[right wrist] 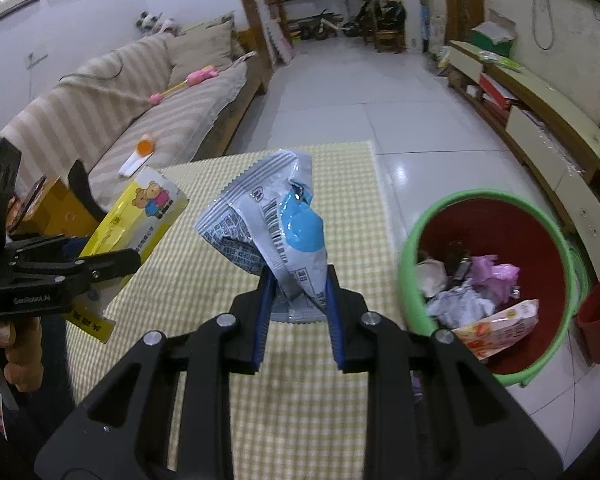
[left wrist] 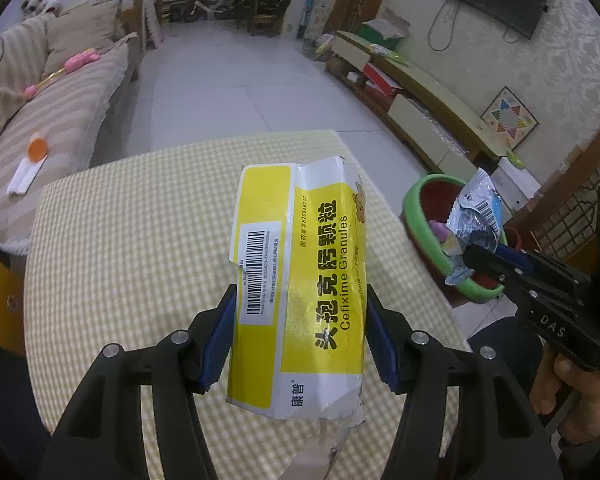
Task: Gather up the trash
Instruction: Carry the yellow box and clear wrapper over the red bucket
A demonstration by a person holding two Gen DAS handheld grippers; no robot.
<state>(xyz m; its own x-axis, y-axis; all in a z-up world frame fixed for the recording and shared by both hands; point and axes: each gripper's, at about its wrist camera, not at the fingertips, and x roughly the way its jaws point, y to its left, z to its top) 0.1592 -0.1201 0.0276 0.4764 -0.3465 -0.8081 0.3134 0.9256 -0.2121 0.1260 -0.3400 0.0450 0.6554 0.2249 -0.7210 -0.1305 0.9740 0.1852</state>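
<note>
- Left wrist view: left gripper (left wrist: 300, 320) clamped across a yellow-and-white medicine box (left wrist: 300, 280), blue pads pressing its two long sides. The box's long axis runs straight out ahead of the tongs, far end torn open, lifted clear of the checked tablecloth (left wrist: 140, 240).
- Same view: right gripper (left wrist: 470, 258) shows off to the right of these tongs, and beyond its tips, the green-rimmed bin (left wrist: 420, 192).
- Right wrist view: right gripper (right wrist: 298, 300) pinched nearly together on the lower end of a crumpled silver-and-blue wrapper (right wrist: 276, 224). The wrapper stands up and forward from the tips, above the cloth.
- Bin (right wrist: 480, 194) lies to the right of and lower than these tongs, on the floor beside the table edge, mouth open upward. Trash already inside: pink bag, paper, a small orange carton.
- Key relation, judged: the bin is on the right of both tongs, and the right one is plainly nearer. The wrapper likely goes in first with a short swing rightward.
- The left gripper (right wrist: 112, 262) with its box sits well left of the right tongs; it would have to cross the table's width, box end leading, to reach the rim.
- Risk, judged: both hands converging on one bin mouth could crowd each other.
</note>
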